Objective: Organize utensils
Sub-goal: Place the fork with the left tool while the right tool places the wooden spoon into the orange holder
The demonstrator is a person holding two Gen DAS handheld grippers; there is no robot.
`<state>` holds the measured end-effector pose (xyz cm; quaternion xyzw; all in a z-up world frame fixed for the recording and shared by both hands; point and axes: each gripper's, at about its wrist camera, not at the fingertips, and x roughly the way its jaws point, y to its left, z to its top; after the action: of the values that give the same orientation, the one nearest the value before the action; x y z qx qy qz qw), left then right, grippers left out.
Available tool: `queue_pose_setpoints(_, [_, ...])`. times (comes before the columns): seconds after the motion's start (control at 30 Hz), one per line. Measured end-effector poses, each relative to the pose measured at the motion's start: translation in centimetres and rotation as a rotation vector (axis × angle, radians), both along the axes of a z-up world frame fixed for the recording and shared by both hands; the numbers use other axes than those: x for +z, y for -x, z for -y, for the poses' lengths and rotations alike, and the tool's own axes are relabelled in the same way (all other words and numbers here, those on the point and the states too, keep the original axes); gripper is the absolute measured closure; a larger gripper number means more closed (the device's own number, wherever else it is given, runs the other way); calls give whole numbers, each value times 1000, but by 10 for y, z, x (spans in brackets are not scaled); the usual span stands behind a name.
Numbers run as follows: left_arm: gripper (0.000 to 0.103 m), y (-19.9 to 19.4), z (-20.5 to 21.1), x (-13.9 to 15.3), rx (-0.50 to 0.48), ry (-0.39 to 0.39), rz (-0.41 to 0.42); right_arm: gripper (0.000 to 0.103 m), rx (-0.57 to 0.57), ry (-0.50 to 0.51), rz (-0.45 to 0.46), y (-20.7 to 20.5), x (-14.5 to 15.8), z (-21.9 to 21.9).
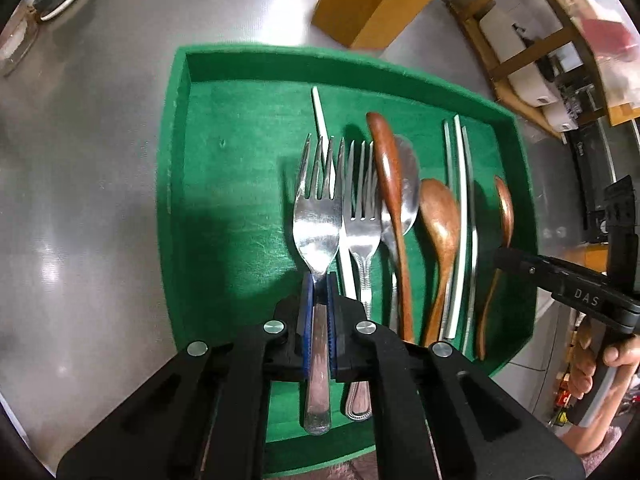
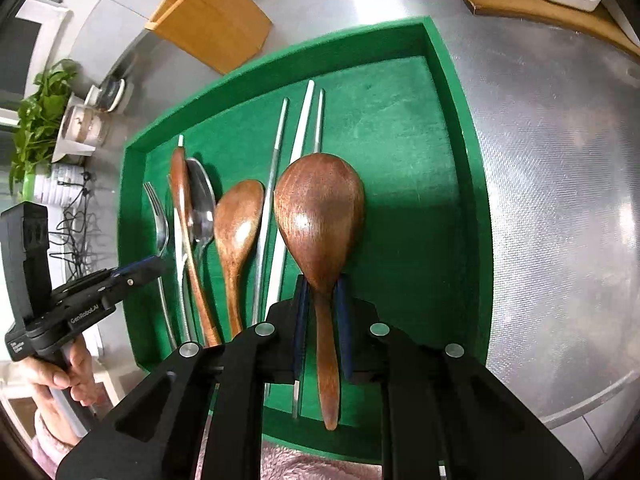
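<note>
Glossy wooden spoon (image 2: 320, 208), shiny metal fork (image 1: 318, 216), matt green tray (image 1: 224, 184).

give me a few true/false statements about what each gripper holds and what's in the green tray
1. The left hand-held gripper is shut on a metal fork. True.
2. The right hand-held gripper holds a chopstick. False: it is shut on a wooden spoon, at the neck below the bowl.
3. The tray is red. False: it is green.
4. A wooden box stands on the counter beyond the tray. True.
5. Only one fork is in the tray. False: a second fork lies right beside the gripped one.
</note>
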<state>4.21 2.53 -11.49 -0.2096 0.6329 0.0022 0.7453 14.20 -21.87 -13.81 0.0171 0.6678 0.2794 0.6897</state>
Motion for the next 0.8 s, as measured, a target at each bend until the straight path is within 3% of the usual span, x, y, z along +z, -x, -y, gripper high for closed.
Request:
queue_pose_setpoints(0.17, [98,13,-6,22,7,5,110,89,6,-39,86,3,18,-1])
queue_pose_setpoints(0.3, [98,27,-12,49,23,23,267,89,-1,-86,210,6,38,-3])
queue_pose_setpoints(0.5, [98,35,-3,87,33,-58,548,89,-16,-151,377,5,65,-16])
queue_pose_setpoints(0.8, [98,-9,-12,125,102,-136,762,89,-62,-253,588,-27,109,-48])
